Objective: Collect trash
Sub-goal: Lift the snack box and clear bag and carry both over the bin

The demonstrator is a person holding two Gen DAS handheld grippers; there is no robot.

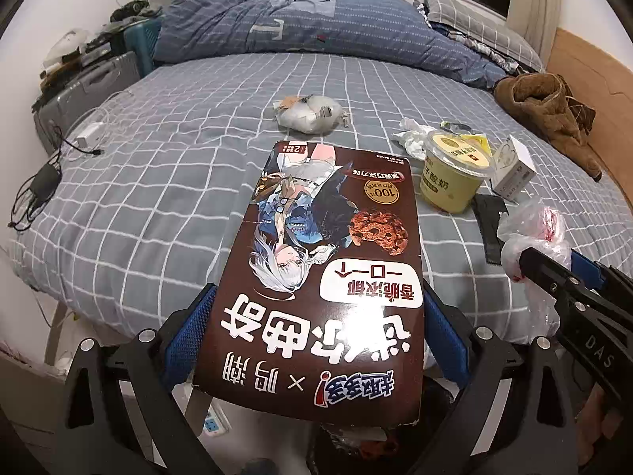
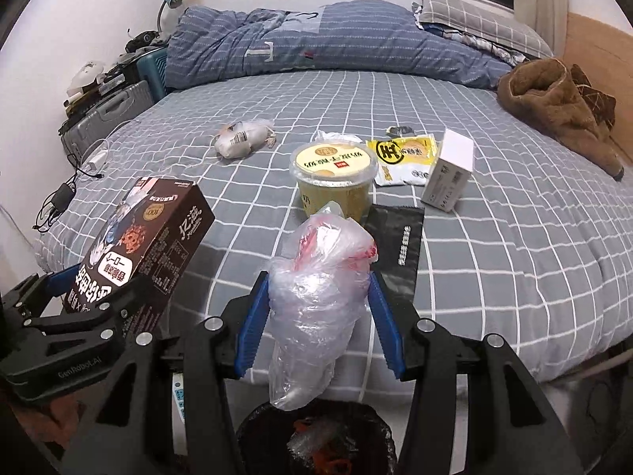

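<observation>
My left gripper (image 1: 316,316) is shut on a brown cookie box (image 1: 328,245), held over the bed's near edge; the same cookie box (image 2: 138,245) shows at the left of the right wrist view. My right gripper (image 2: 318,308) is shut on a crumpled clear plastic bag (image 2: 316,301) with red print, hanging above a dark trash bin (image 2: 316,435). On the bed lie a yellow lidded cup (image 2: 332,182), a yellow snack packet (image 2: 403,158), a white carton (image 2: 451,174), a black pouch (image 2: 395,249) and a white wrapped bundle (image 2: 241,140).
The grey checked bed (image 2: 514,257) has a blue duvet (image 2: 316,39) and pillows at the far end. A brown garment (image 2: 561,107) lies at the right edge. Chargers and cables (image 1: 43,182) sit at the left edge, beside a grey suitcase (image 1: 83,91).
</observation>
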